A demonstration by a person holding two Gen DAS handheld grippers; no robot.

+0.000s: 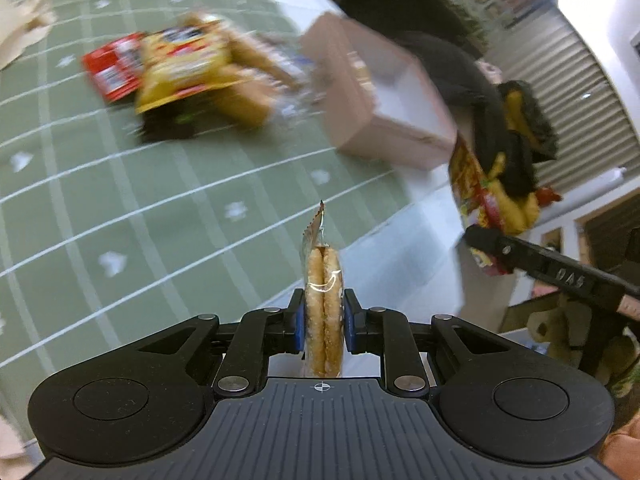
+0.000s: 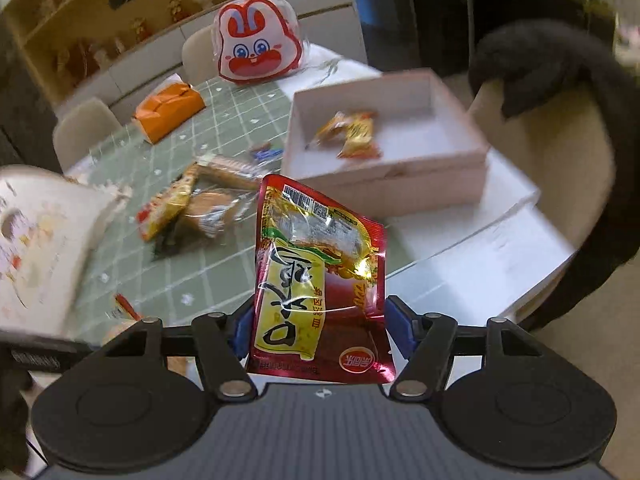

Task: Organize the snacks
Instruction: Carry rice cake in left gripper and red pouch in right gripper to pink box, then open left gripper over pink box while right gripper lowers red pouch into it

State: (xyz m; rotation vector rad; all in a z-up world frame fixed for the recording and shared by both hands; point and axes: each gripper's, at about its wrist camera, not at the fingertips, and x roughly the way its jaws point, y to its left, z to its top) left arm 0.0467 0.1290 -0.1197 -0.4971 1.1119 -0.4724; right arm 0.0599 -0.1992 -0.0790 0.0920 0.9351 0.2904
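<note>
My left gripper (image 1: 323, 320) is shut on a clear packet of two round crackers (image 1: 324, 312), held on edge above the green checked tablecloth (image 1: 120, 220). My right gripper (image 2: 320, 332) is shut on a red and yellow snack pouch (image 2: 316, 280), held upright above the table. A pale pink open box (image 2: 400, 176) stands ahead of it with two small orange snack packets (image 2: 352, 134) inside; it also shows in the left wrist view (image 1: 384, 92). A loose pile of snacks (image 2: 196, 204) lies left of the box, blurred in the left wrist view (image 1: 180, 68).
An orange tissue pack (image 2: 168, 110) and a red-and-white rabbit bag (image 2: 258, 40) sit at the table's far side. A white printed bag (image 2: 36, 232) is at the left. The white table edge (image 2: 500, 240) runs on the right, with a chair and dark cloth (image 2: 560, 100) beyond.
</note>
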